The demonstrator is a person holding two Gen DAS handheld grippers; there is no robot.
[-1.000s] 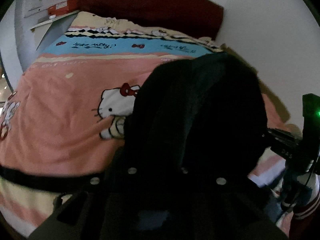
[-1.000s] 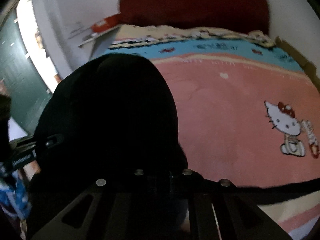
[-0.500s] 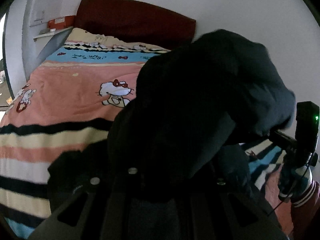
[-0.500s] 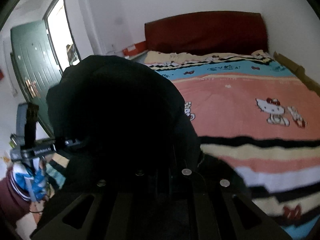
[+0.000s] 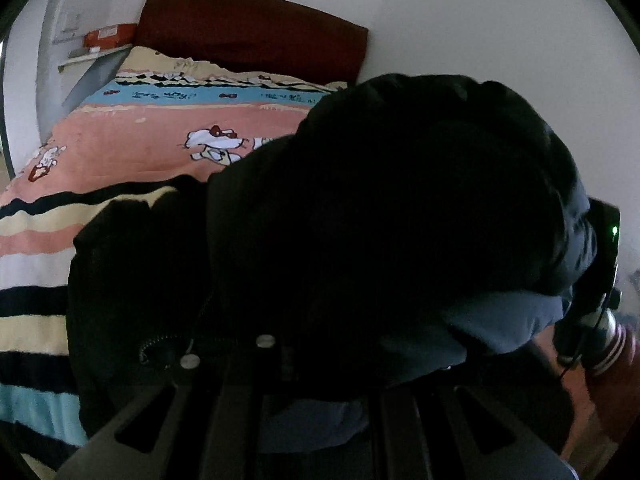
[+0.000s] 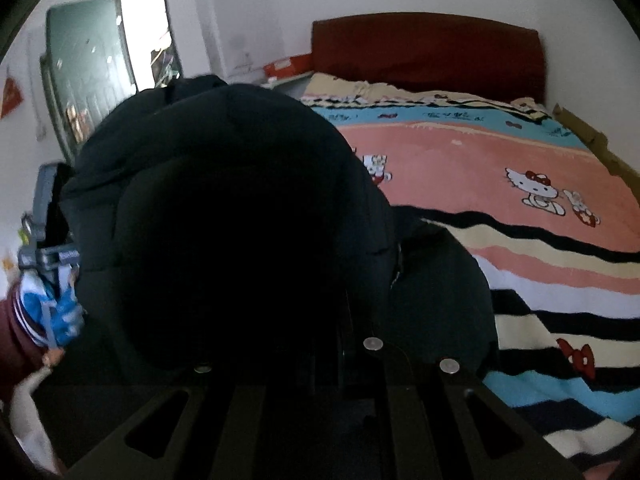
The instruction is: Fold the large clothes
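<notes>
Script runs along the blue band of the bedspread [image 6: 460, 116], too blurred to read.

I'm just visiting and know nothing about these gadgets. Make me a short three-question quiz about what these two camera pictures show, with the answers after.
1. True or false: the dark jacket lies spread flat on the bedspread.
2. Which colour is the headboard? A) dark red B) green C) white
3. Fill in: in the right wrist view, the open doorway is on the ____ side of the picture.

Key
1. False. It bulges up bunched in front of both cameras, covering the fingers, with part of it drooping toward the bed.
2. A
3. Left
</notes>
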